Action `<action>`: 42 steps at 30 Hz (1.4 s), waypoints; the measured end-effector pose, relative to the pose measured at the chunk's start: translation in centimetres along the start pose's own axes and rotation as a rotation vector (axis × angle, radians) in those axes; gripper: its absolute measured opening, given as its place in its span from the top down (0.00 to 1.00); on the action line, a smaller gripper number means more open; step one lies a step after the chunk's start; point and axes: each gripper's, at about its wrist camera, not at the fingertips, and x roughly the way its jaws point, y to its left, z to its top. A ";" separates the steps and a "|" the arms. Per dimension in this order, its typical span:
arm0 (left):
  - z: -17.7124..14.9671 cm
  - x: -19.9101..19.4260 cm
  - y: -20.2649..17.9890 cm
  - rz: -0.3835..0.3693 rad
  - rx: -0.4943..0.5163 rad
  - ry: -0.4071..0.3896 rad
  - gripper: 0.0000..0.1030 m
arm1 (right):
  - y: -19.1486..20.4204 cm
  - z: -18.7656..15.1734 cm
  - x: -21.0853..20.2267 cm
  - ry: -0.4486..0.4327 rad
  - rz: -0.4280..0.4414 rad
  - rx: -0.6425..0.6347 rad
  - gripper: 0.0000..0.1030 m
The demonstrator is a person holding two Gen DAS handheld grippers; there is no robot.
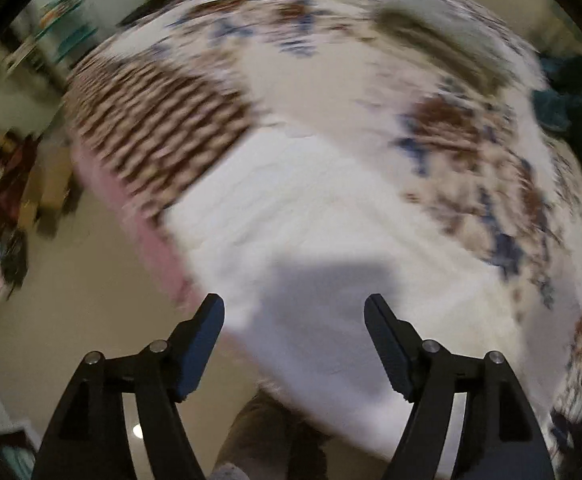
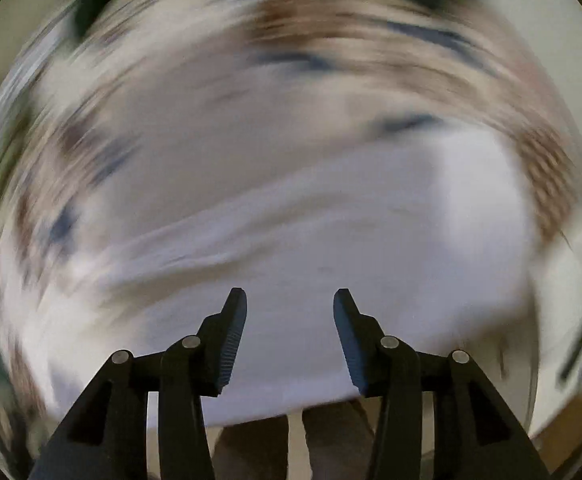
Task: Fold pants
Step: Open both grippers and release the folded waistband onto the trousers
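Observation:
Both views are blurred by motion. White pants (image 1: 291,216) lie spread on a bed with a flowered cover (image 1: 451,128); they also show in the right wrist view (image 2: 331,240) as a wide white cloth with a long crease. My left gripper (image 1: 294,308) is open and empty, held above the near edge of the white cloth. My right gripper (image 2: 289,300) is open and empty, held above the white cloth near the bed's front edge. Neither gripper touches the cloth.
A brown striped band (image 1: 151,132) and a pink hem (image 1: 147,240) run along the bed's left side, with beige floor (image 1: 71,300) beyond. Dark teal cloth (image 1: 571,96) lies at the far right. The person's legs (image 2: 331,440) stand below the bed edge.

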 end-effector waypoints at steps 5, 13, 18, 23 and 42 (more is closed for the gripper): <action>0.9 6.4 -9.5 -0.137 0.186 0.227 0.31 | 11.8 3.4 6.6 0.114 -0.045 -0.457 0.52; 0.8 9.6 -17.4 -0.121 0.407 0.286 0.31 | 14.5 4.1 9.9 0.164 -0.079 -0.633 0.97; 1.3 11.7 -18.4 -0.083 0.422 0.283 0.31 | 12.9 7.0 8.0 0.080 -0.050 -0.468 0.98; 1.2 14.4 -19.8 -0.034 0.465 0.280 0.31 | 13.2 7.3 9.5 0.069 -0.068 -0.415 0.98; -7.2 6.2 -25.1 -0.172 0.609 0.287 0.29 | -21.1 -6.6 -2.5 -0.157 -0.009 0.725 0.35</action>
